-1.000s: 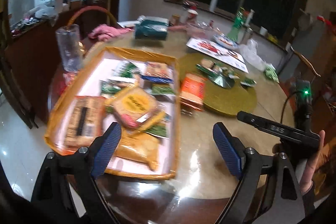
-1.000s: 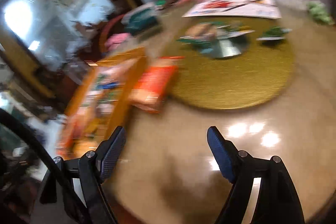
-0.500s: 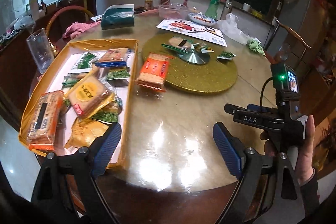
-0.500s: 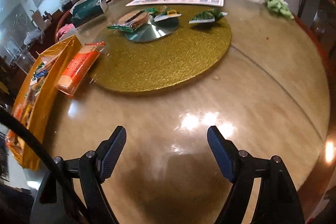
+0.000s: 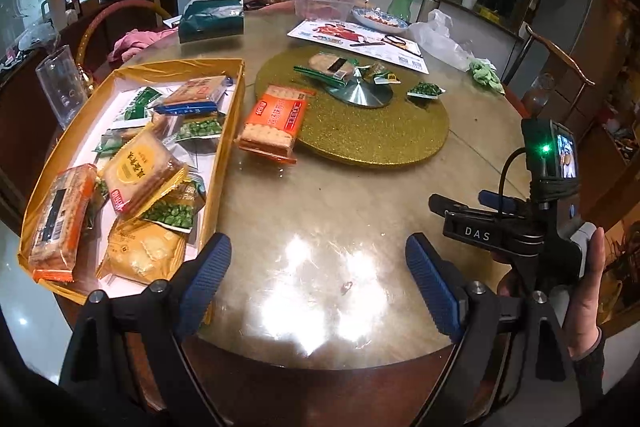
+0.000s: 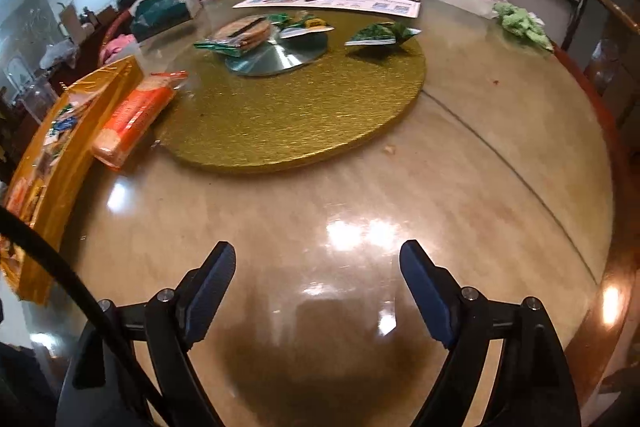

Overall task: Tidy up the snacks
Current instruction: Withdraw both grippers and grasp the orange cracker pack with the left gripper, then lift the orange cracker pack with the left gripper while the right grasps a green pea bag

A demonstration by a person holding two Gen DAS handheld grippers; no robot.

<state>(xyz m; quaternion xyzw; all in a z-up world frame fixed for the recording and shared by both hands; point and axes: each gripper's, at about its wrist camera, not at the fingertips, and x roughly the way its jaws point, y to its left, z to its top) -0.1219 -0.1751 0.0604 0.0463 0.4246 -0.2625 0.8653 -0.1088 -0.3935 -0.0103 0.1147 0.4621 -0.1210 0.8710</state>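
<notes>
A yellow tray (image 5: 229, 115) at the table's left holds several snack packs. An orange cracker pack (image 5: 276, 119) leans on the rim of the gold turntable (image 5: 380, 135), just right of the tray. A round cracker pack (image 5: 330, 63) and a green pea packet (image 5: 426, 91) lie on the turntable. My left gripper (image 5: 318, 259) hangs open over bare table near the front edge, nothing between its fingers. My right gripper (image 6: 318, 267) is over bare table too; its jaws are opening and hold nothing. From there the orange pack (image 6: 134, 117) and tray (image 6: 60, 163) sit far left.
A hand (image 5: 588, 287) grips the right tool at the table's right edge. A tall glass (image 5: 60, 87) stands left of the tray. A green tissue box (image 5: 210, 19), a printed leaflet (image 5: 356, 37), a plastic bag (image 5: 440, 35) and bottles crowd the far side.
The left gripper has swung right, from above the tray to the bare table beside it. The right view has steadied from a blur and now faces the turntable.
</notes>
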